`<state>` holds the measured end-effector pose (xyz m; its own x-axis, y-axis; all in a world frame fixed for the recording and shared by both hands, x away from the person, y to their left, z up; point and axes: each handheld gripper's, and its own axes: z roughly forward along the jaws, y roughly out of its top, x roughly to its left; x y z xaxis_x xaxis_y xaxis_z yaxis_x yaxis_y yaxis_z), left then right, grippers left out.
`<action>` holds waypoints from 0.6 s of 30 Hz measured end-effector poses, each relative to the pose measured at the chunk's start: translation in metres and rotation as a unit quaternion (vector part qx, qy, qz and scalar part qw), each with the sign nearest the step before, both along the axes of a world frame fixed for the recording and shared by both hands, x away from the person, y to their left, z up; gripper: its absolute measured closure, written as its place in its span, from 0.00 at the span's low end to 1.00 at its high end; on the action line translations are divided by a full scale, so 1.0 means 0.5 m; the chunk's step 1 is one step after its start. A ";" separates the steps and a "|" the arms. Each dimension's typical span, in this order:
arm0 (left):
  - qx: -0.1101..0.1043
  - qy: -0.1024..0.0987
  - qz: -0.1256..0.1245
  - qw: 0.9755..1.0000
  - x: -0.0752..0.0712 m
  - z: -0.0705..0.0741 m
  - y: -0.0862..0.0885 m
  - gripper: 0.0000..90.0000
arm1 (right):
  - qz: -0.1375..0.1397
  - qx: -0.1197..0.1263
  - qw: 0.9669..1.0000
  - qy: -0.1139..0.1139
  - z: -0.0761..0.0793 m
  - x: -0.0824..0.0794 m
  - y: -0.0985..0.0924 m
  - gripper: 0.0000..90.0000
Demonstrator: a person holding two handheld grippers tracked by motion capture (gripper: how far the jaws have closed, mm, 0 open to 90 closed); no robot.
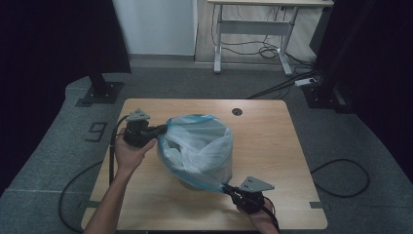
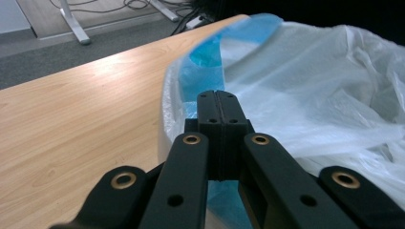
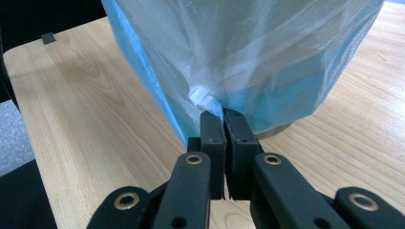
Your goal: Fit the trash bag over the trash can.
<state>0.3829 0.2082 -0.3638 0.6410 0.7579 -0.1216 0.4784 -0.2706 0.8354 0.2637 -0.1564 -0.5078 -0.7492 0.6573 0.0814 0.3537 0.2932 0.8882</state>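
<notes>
A round bin (image 1: 186, 184) stands mid-table, lined with a thin white and blue plastic bag (image 1: 199, 141) that drapes over its rim and down its sides. My left gripper (image 1: 163, 129) is at the bag's left rim; in the left gripper view its jaws (image 2: 218, 102) are shut together on the blue edge of the bag (image 2: 310, 86). My right gripper (image 1: 226, 187) is low at the bag's near right side. In the right gripper view its jaws (image 3: 223, 117) are shut on a gathered fold of the bag (image 3: 239, 47), just above the bin's base (image 3: 277, 130).
The wooden table (image 1: 272, 146) has a small cable hole (image 1: 237, 111) behind the bin and bare wood to the right. A white-legged desk (image 1: 253, 24), floor cables (image 1: 341, 178), a power strip (image 1: 306, 82) and a black stand base (image 1: 100, 90) lie beyond it.
</notes>
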 end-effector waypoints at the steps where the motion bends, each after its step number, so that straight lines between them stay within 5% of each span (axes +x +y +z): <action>1: -0.002 -0.001 0.005 1.000 0.004 -0.001 0.004 1.00 | 0.000 0.000 1.000 0.000 0.000 0.000 0.000 0.96; 6: 0.003 0.016 0.039 0.999 0.039 -0.028 0.024 1.00 | -0.003 0.001 1.000 -0.001 0.001 0.001 0.000 0.96; 12: -0.020 0.036 0.026 0.999 0.057 -0.061 0.027 1.00 | -0.004 0.004 1.000 -0.006 0.001 0.004 -0.002 0.98; 18: -0.059 0.014 0.011 0.998 0.043 -0.041 0.038 0.93 | -0.006 0.006 1.000 -0.005 0.000 0.005 -0.005 0.98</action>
<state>0.4043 0.2271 -0.3844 0.6199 0.7510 -0.2274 0.5059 -0.1609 0.8475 0.2663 -0.1591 -0.5076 -0.7423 0.6651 0.0809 0.3474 0.2789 0.8953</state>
